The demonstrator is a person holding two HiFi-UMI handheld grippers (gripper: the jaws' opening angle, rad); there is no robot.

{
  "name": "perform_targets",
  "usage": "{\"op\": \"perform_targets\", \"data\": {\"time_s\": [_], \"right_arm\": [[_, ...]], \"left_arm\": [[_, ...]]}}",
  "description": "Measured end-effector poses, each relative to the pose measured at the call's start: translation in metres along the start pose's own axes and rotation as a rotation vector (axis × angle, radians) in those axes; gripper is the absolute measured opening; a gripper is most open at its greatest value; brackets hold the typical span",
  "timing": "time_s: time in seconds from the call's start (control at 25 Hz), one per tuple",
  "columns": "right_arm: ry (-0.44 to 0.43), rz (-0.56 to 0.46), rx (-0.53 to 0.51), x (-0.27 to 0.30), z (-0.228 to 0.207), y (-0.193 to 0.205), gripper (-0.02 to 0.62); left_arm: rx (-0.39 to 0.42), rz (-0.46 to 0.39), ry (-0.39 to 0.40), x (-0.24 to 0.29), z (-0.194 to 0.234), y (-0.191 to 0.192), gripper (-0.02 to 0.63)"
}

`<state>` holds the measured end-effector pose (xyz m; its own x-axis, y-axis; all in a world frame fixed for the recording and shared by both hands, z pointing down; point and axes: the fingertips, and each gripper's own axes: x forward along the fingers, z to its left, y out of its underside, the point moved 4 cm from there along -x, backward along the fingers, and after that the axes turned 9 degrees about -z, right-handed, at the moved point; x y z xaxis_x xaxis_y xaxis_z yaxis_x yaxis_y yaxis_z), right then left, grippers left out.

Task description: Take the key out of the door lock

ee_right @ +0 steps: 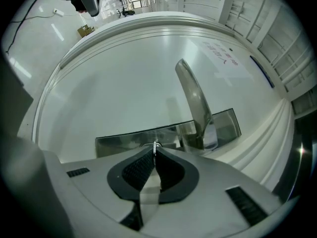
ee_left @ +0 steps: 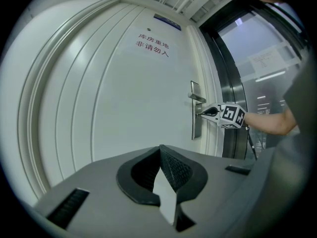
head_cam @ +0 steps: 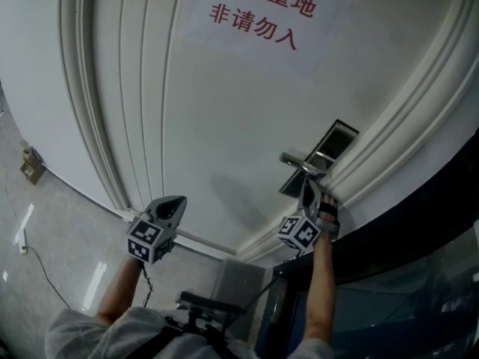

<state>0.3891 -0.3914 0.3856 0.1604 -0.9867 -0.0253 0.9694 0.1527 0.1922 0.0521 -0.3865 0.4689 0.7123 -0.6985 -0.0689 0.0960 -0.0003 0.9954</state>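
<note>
White painted door (head_cam: 224,111): smooth satin face with raised curved mouldings framing its panel. Pale rectangular paper sign (head_cam: 263,12): stuck high on the door, two lines of red characters, "库房重地" over "非请勿入". Long rectangular brushed-metal lock plate (ee_right: 124,139): reflective, set near the door's edge. It carries a slim silver metal lever handle (ee_right: 192,95) with a rounded, tapering end. Small silver metal key (ee_right: 155,145): only a thin bright edge shows, standing at the lock plate near the lever's base; the rest of its shape is hidden. Right gripper (ee_right: 154,153): grey plastic body, black ribbed rubber pads, jaws clamped on that key edge at their tips. Left gripper (ee_left: 160,155): same build, black textured pads pressed together with nothing between them, held well apart from the lock and facing the door.
</note>
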Motion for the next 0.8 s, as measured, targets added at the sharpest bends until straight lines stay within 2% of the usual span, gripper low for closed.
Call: {"op": "perform_targets", "data": {"time_s": [0.8], "right_arm": [[-0.027,0.019,-0.078,0.0004,0.0006,-0.0004,0.021]], "left_arm": [[-0.002,-0.002,-0.005,-0.0081,0.0014,-0.0004,-0.008]]}}
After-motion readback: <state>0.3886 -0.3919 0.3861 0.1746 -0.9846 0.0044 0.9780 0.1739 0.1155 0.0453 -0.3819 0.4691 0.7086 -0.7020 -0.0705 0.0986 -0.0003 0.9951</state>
